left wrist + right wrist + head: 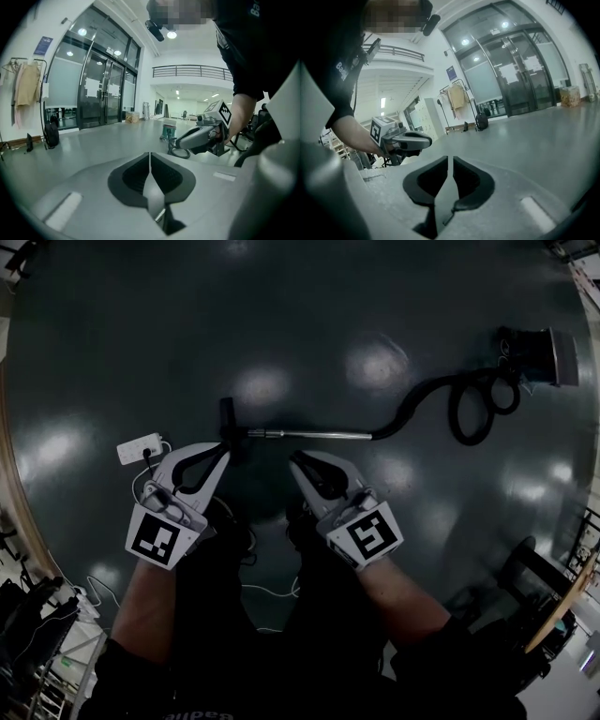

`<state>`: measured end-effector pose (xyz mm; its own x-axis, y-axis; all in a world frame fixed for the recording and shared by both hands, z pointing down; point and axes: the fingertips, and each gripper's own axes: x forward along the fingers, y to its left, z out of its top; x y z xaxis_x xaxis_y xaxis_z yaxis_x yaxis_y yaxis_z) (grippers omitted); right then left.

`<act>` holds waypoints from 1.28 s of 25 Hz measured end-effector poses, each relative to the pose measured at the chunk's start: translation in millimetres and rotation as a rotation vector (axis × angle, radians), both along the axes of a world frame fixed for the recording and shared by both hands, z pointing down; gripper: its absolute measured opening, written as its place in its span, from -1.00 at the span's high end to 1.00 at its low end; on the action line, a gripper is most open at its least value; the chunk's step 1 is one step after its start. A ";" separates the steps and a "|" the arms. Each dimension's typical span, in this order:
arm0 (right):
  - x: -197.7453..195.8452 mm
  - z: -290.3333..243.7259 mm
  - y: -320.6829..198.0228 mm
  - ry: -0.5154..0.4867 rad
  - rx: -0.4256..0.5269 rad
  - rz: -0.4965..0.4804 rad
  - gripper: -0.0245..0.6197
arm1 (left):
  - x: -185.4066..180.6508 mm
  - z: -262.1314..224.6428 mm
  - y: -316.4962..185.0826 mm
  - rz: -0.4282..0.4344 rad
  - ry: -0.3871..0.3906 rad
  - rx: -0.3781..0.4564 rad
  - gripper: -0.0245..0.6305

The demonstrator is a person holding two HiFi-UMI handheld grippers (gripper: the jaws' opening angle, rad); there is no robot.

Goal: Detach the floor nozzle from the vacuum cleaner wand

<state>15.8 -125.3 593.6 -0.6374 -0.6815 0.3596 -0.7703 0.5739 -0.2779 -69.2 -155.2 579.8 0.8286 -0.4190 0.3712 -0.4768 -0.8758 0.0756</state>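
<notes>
- The left gripper (150, 158) has its jaws pressed together. Only a hair-thin line shows between them, and it holds nothing.
- The right gripper (450, 161) has its jaws a tiny bit apart. There is a thin crack between them, and it holds nothing too.
- The two grippers are side by side, with their tips leaning in toward each other. Each one shows up off to the side in the other's view.
- The floor nozzle (226, 418) lies on the dark floor (122, 324). From the head view it sits just past the tip of the left gripper, and neither gripper has hold of it.
- The nozzle is still joined to the shiny wand (309, 434). The wand lies across in front of both grippers and passes just beyond the right gripper's tip.
- The black hose (469, 407) curls in loops at the far end of the wand, well off to the right gripper's side.
- The vacuum cleaner body (536, 354) sits past the hose, far from both grippers.
- A white power strip (141, 447) lies on the floor just beside the left gripper, on its outer side.
- Big glass doors (101, 89) stand far ahead of the left gripper.
</notes>
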 end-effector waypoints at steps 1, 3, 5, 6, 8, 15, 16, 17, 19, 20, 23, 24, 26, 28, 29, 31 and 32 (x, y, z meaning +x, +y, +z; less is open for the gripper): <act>-2.3 12.5 0.0 0.000 -0.008 -0.007 0.80 | -0.2 12.6 -0.1 0.013 -0.010 0.002 0.87; -9.2 33.5 0.3 -0.009 -0.020 -0.026 0.78 | 0.4 37.0 1.5 0.038 -0.025 0.006 0.86; -14.5 56.1 0.6 -0.009 -0.021 -0.052 0.76 | 1.4 63.1 4.1 0.070 -0.044 0.007 0.85; -15.5 68.6 0.8 -0.002 -0.020 -0.065 0.76 | 2.3 76.5 5.6 0.092 -0.056 0.008 0.84; -14.4 93.0 1.0 0.012 -0.023 -0.083 0.75 | 5.2 102.0 8.8 0.133 -0.075 0.007 0.83; -8.7 166.8 -4.5 0.068 -0.026 -0.162 0.70 | 10.9 172.8 8.1 0.194 -0.100 -0.012 0.75; -9.8 174.8 -4.6 0.075 -0.022 -0.179 0.68 | 10.9 180.8 8.4 0.210 -0.110 -0.010 0.73; -10.8 182.5 -4.3 0.079 -0.018 -0.193 0.67 | 11.1 188.6 9.4 0.228 -0.120 -0.008 0.71; -12.4 197.6 -4.7 0.085 -0.016 -0.213 0.64 | 11.6 204.8 11.9 0.271 -0.138 0.001 0.67; -13.8 205.3 -5.6 0.088 -0.016 -0.224 0.64 | 11.4 213.5 12.6 0.291 -0.147 0.007 0.66; -19.2 227.7 -10.4 0.089 -0.019 -0.272 0.63 | 10.2 244.3 14.0 0.357 -0.183 0.012 0.64; -20.8 234.5 -12.1 0.090 -0.019 -0.295 0.61 | 10.3 255.9 15.8 0.385 -0.196 0.015 0.62; -24.0 249.1 -14.3 0.099 -0.018 -0.345 0.59 | 10.2 278.7 21.1 0.445 -0.225 0.029 0.59; -26.6 263.6 -16.6 0.111 -0.021 -0.385 0.58 | 9.9 299.4 25.7 0.498 -0.261 0.046 0.58; -27.6 270.9 -17.8 0.114 -0.029 -0.400 0.57 | 9.8 310.0 27.7 0.520 -0.279 0.051 0.58; -29.2 287.8 -19.5 0.121 -0.056 -0.431 0.51 | 8.3 332.9 31.5 0.562 -0.315 0.050 0.57; -30.4 297.5 -19.2 0.129 -0.075 -0.451 0.46 | 6.4 344.7 33.8 0.581 -0.335 0.039 0.56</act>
